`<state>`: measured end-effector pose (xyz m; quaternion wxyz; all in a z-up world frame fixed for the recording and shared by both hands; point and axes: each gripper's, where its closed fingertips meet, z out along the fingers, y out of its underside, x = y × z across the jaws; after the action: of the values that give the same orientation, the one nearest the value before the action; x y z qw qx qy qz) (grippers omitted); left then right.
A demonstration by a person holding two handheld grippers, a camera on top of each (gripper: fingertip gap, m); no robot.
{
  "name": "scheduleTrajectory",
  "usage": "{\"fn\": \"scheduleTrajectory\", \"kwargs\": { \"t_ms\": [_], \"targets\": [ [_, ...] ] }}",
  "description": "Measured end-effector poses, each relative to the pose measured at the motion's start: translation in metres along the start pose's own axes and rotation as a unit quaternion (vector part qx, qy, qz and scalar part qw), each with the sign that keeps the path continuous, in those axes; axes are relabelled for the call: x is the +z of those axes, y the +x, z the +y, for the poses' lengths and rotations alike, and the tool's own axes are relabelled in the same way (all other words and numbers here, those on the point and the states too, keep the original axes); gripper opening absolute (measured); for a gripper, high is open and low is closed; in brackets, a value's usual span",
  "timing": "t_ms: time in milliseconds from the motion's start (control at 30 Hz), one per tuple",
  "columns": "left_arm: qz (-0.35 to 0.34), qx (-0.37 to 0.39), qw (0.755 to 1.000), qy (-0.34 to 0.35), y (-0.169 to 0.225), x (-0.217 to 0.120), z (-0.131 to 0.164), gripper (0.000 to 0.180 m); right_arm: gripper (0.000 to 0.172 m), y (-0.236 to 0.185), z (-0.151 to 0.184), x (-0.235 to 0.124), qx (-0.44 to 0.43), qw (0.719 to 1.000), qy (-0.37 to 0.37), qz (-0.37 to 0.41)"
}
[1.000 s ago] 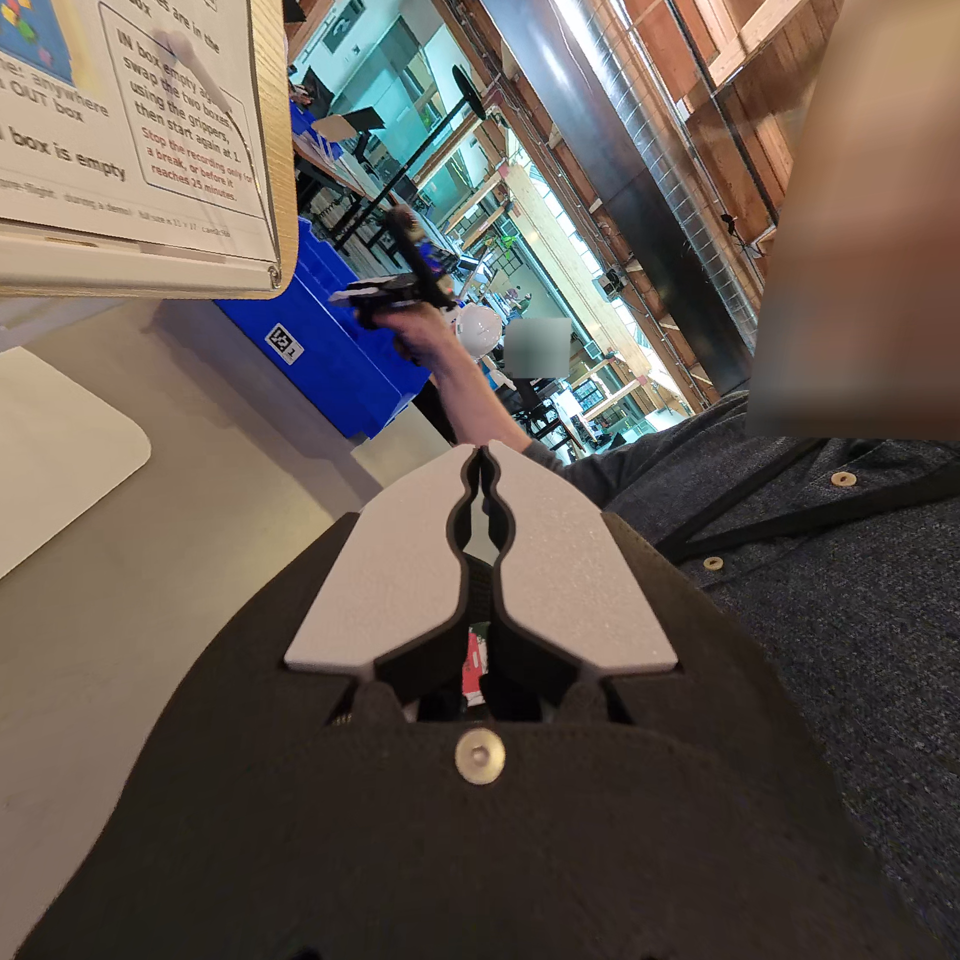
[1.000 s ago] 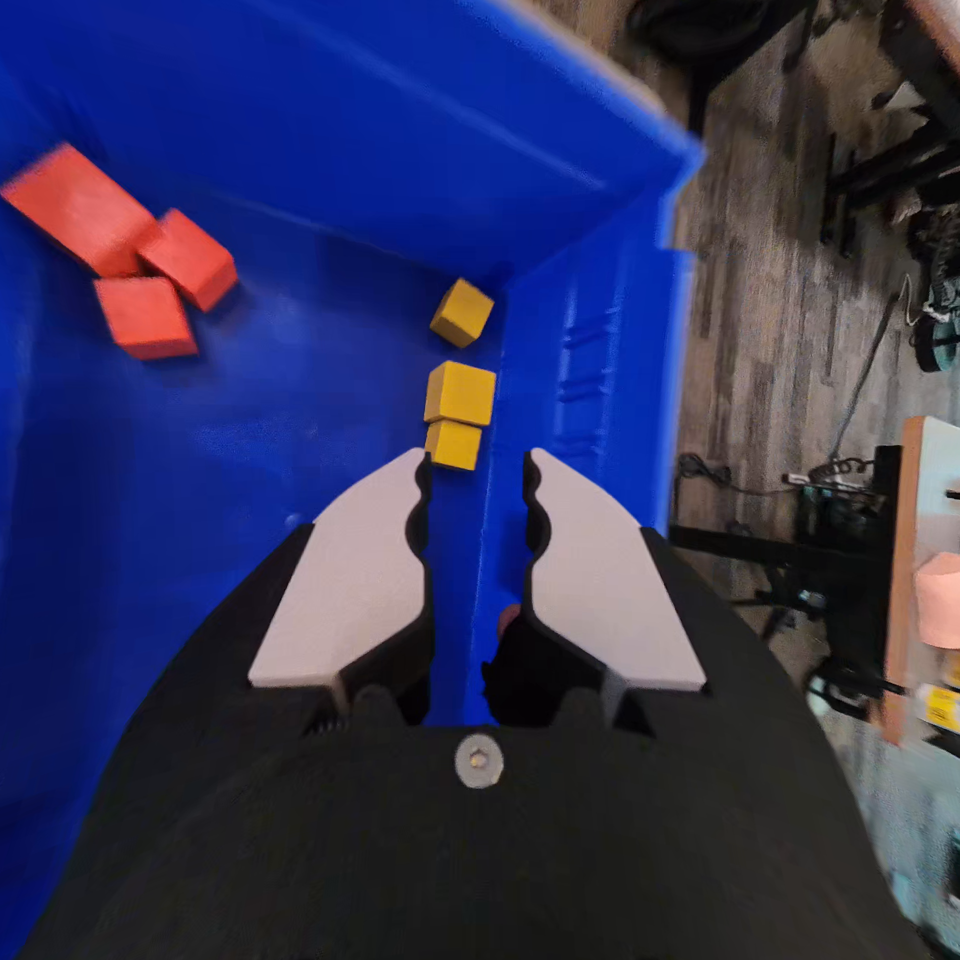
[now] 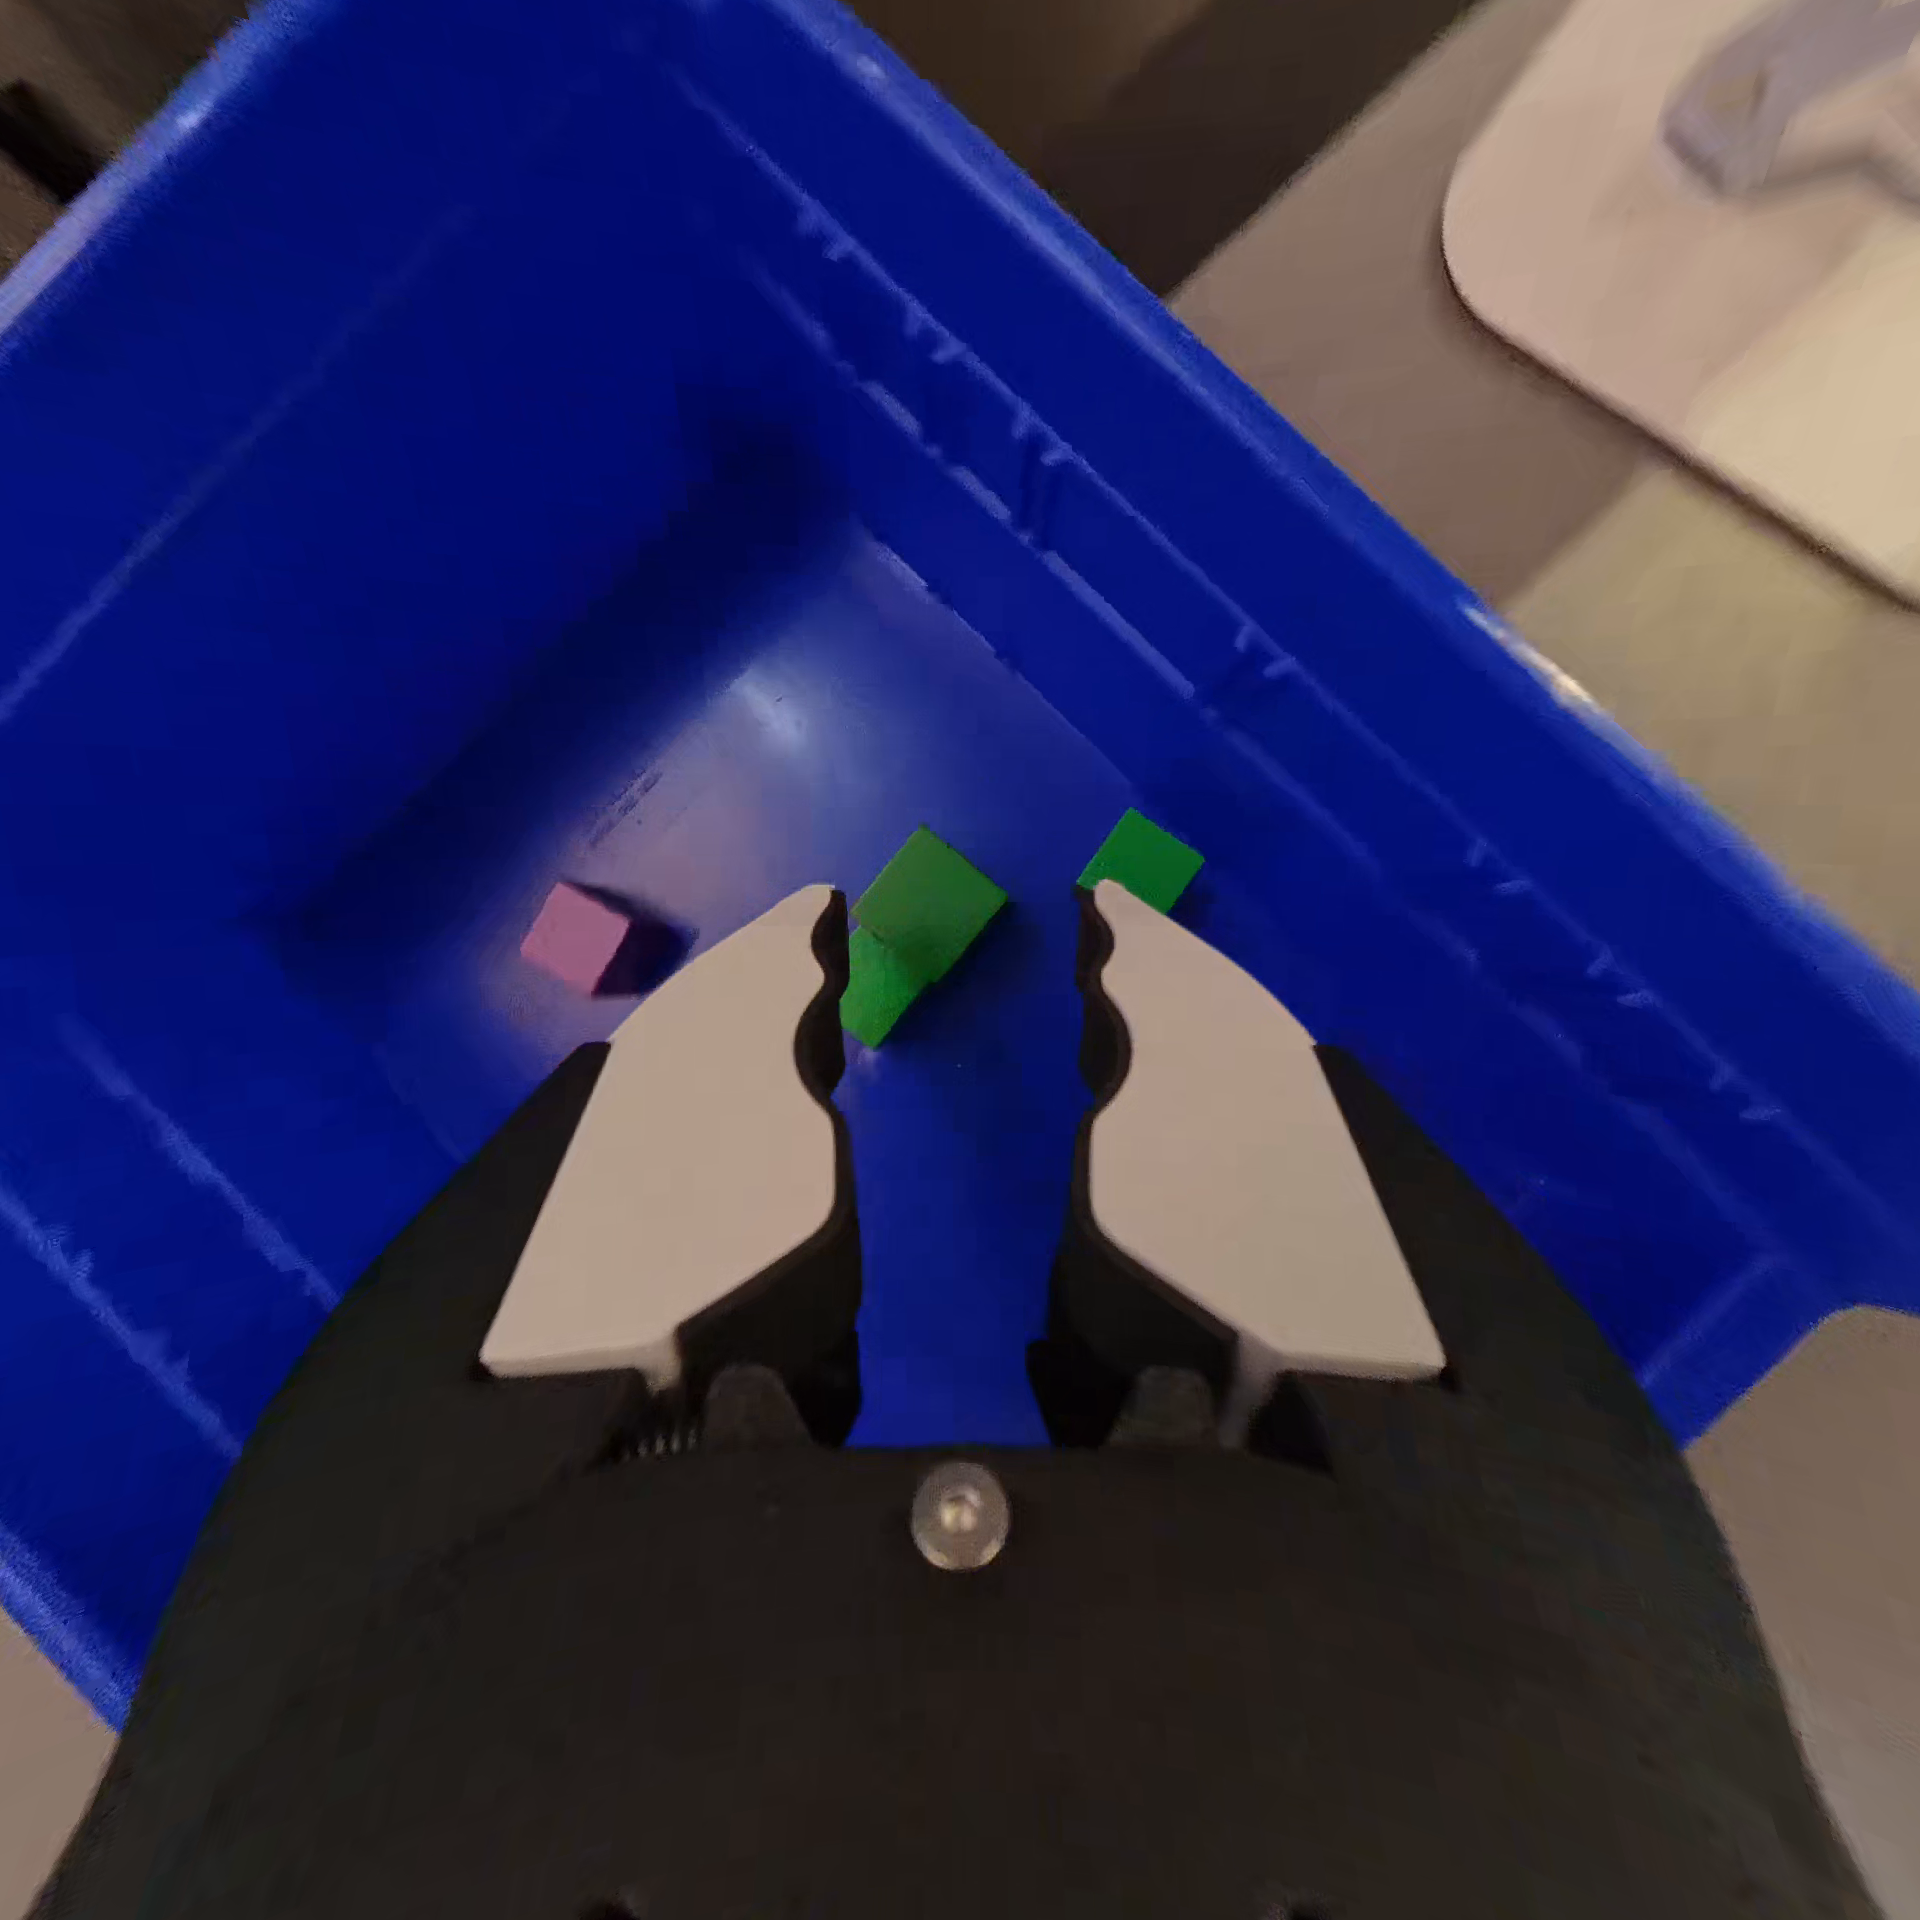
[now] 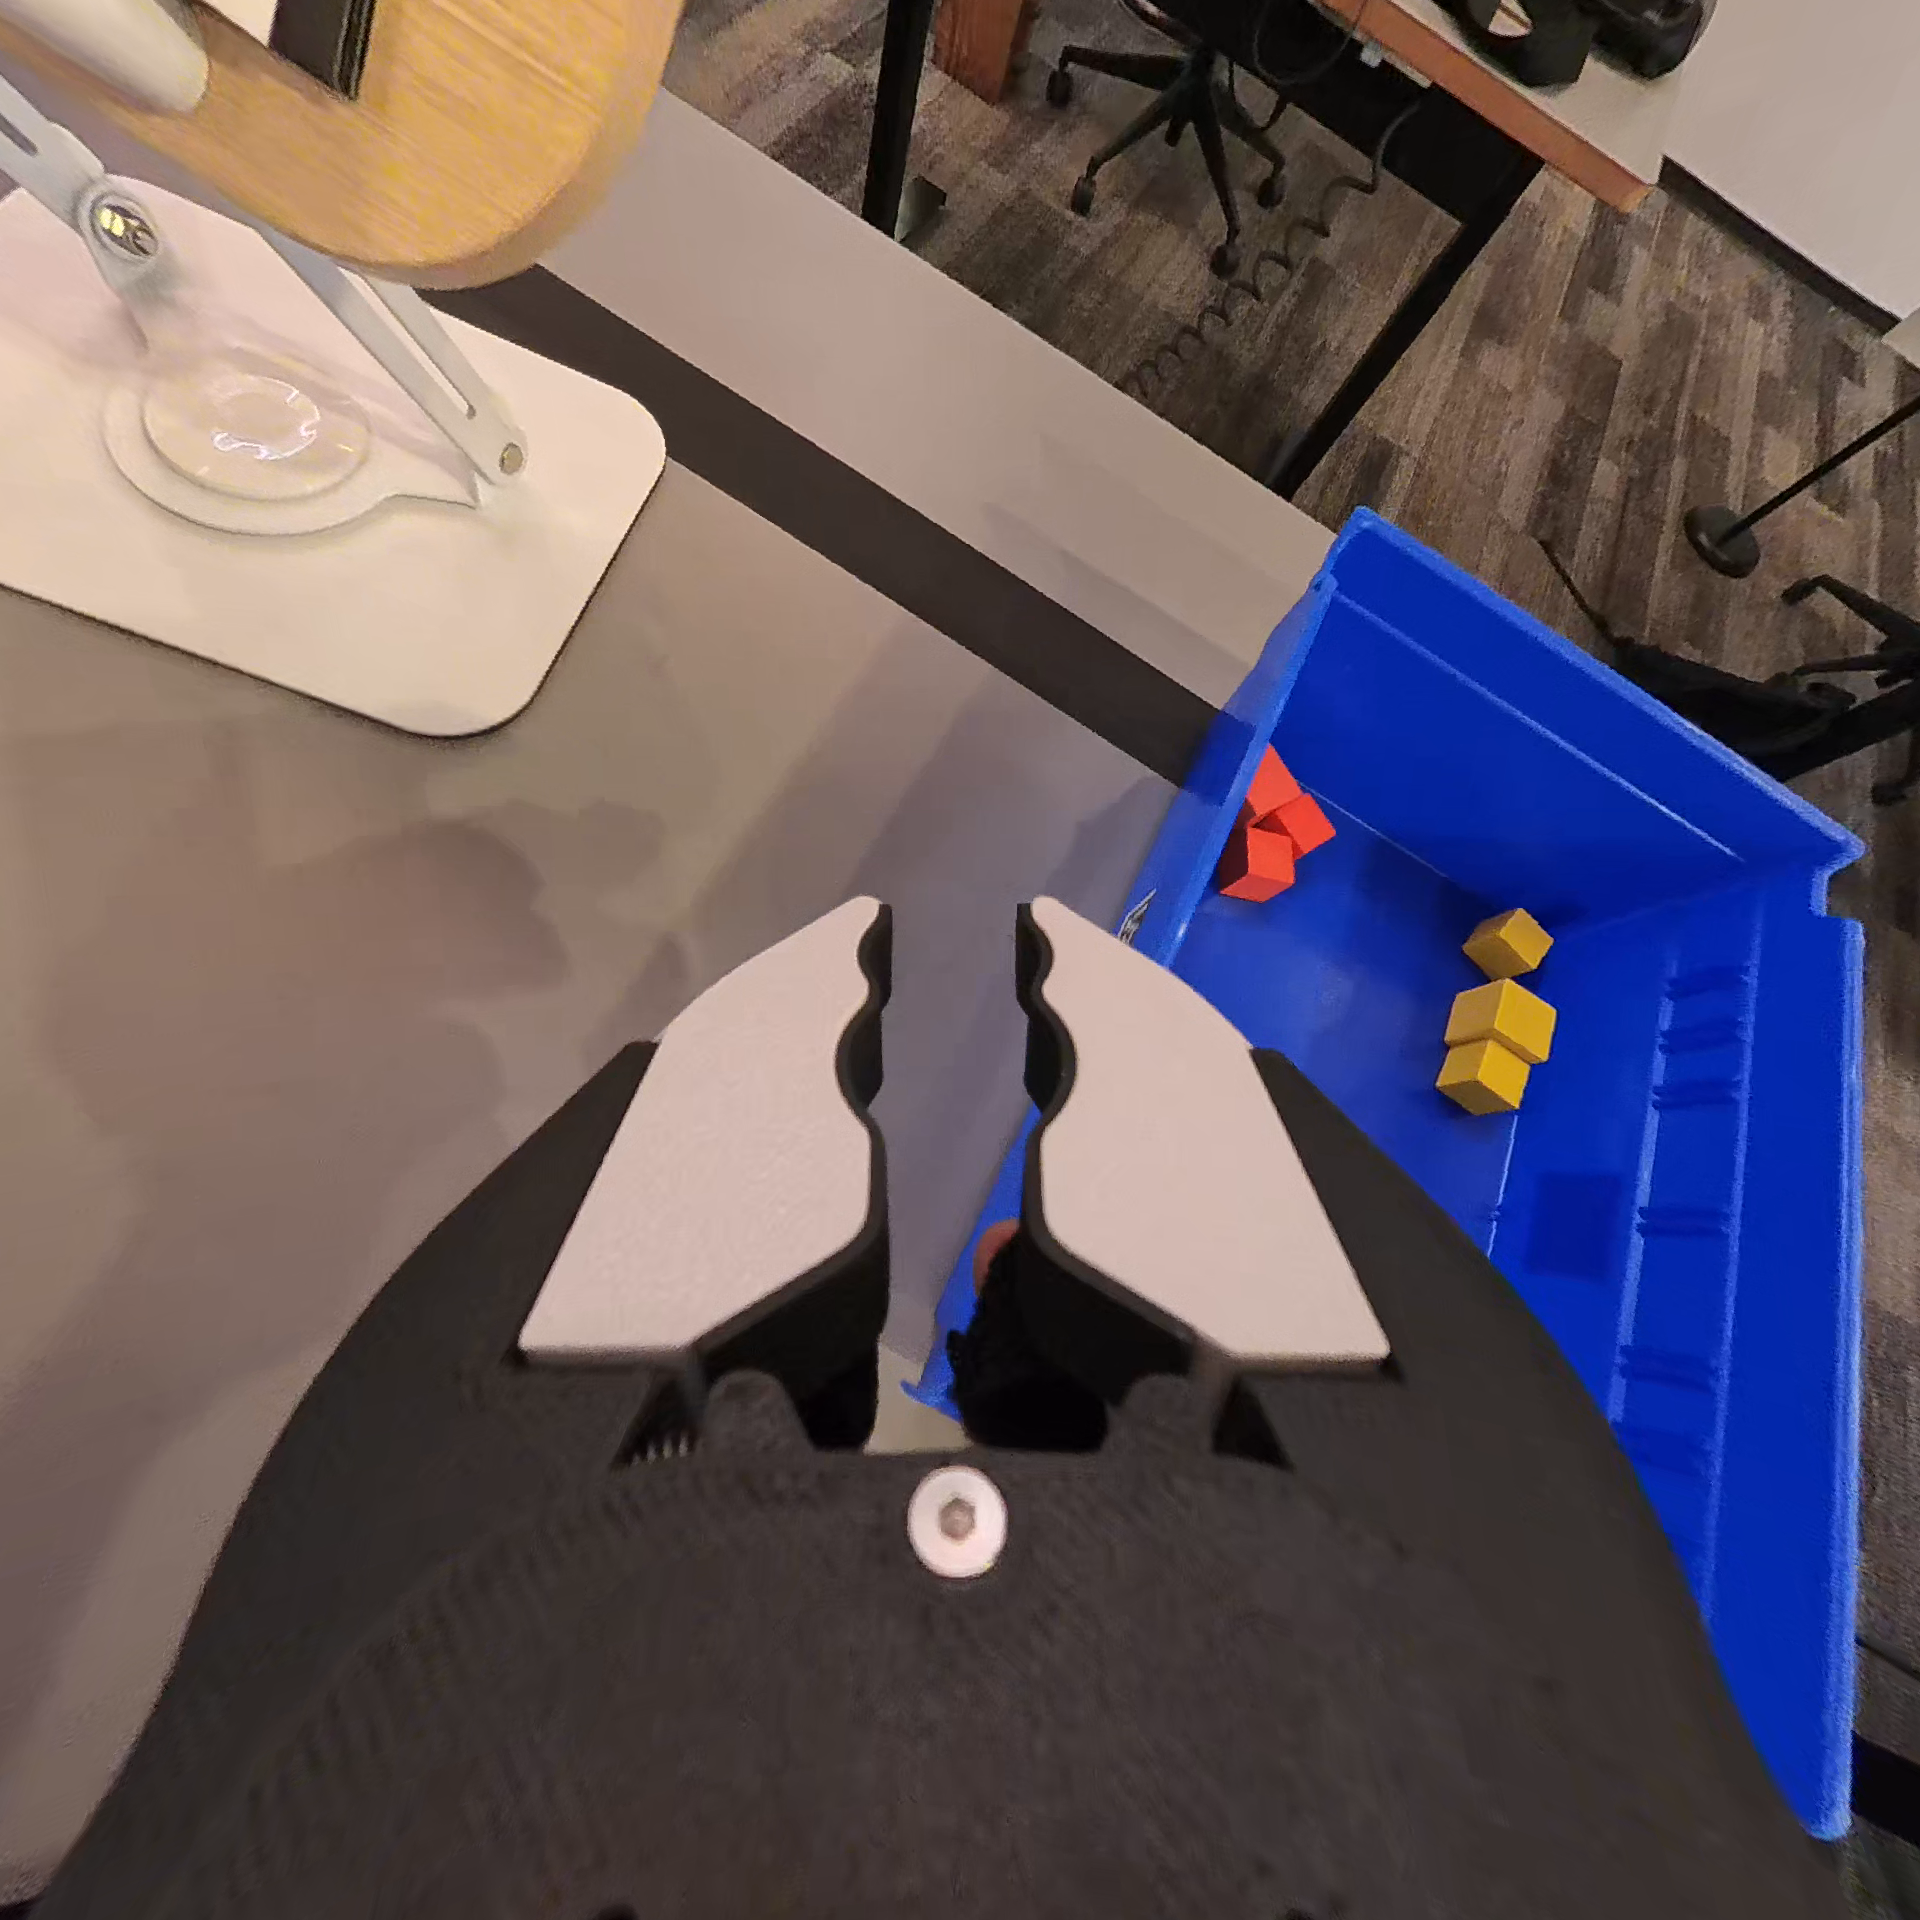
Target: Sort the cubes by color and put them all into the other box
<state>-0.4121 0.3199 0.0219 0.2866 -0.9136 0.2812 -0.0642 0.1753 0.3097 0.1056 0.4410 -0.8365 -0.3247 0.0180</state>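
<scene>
Below, green cubes lie just beyond the parted left fingers.

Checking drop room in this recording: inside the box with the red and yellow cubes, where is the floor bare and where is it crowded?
In the blue box, bare floor runs between the red cubes at the table-side wall and the yellow cubes, and nearer the camera past the yellow ones. It is crowded at those two clusters.
</scene>
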Motion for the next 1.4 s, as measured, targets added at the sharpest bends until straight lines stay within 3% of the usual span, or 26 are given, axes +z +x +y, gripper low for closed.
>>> {"fn": "scheduleTrajectory", "kwargs": {
  "t_ms": [67,333,433,567,700,833,933,1067,1200,1333,1400],
  "targets": [
    [0.011,0.058,0.998,-0.035,0.001,0.01,0.004,0.044,0.023,-0.001,-0.002,0.001,0.001,1.0,0.0,-0.003],
    [0.057,0.143,0.978,-0.14,-0.005,0.038,0.024,0.04,0.022,-0.008,-0.003,0.009,-0.004,1.0,-0.003,-0.012],
    [0.079,0.138,0.977,-0.144,0.002,0.043,0.027,0.029,0.022,-0.013,-0.005,0.012,-0.012,1.0,-0.003,-0.016],
    [0.034,0.094,0.986,-0.132,-0.01,0.034,0.027,0.029,0.022,-0.022,-0.017,0.008,-0.026,0.999,0.019,-0.024],
    [0.008,-0.003,0.999,-0.032,-0.01,-0.001,0.008,0.029,0.023,-0.045,-0.047,-0.007,-0.055,0.993,0.084,-0.055],
    [0.053,-0.077,0.991,0.094,0.027,-0.051,-0.021,0.029,0.025,-0.082,-0.083,-0.027,-0.1,0.978,0.156,-0.092],
    [0.132,-0.117,0.964,0.197,0.079,-0.093,-0.054,0.029,0.03,-0.126,-0.114,-0.045,-0.136,0.954,0.223,-0.145],
    [0.287,-0.158,0.898,0.293,0.169,-0.136,-0.095,0.029,0.041,-0.195,-0.142,-0.061,-0.224,0.909,0.29,-0.196],
    [0.414,-0.164,0.838,0.315,0.253,-0.153,-0.12,0.029,0.042,-0.251,-0.159,-0.072,-0.316,0.855,0.357,-0.205],
    [0.504,-0.182,0.788,0.304,0.312,-0.154,-0.135,0.029,0.051,-0.283,-0.167,-0.08,-0.345,0.827,0.389,-0.213],
    [0.522,-0.181,0.779,0.295,0.332,-0.15,-0.139,0.029,0.056,-0.287,-0.169,-0.082,-0.357,0.823,0.396,-0.196]
  ]
}}
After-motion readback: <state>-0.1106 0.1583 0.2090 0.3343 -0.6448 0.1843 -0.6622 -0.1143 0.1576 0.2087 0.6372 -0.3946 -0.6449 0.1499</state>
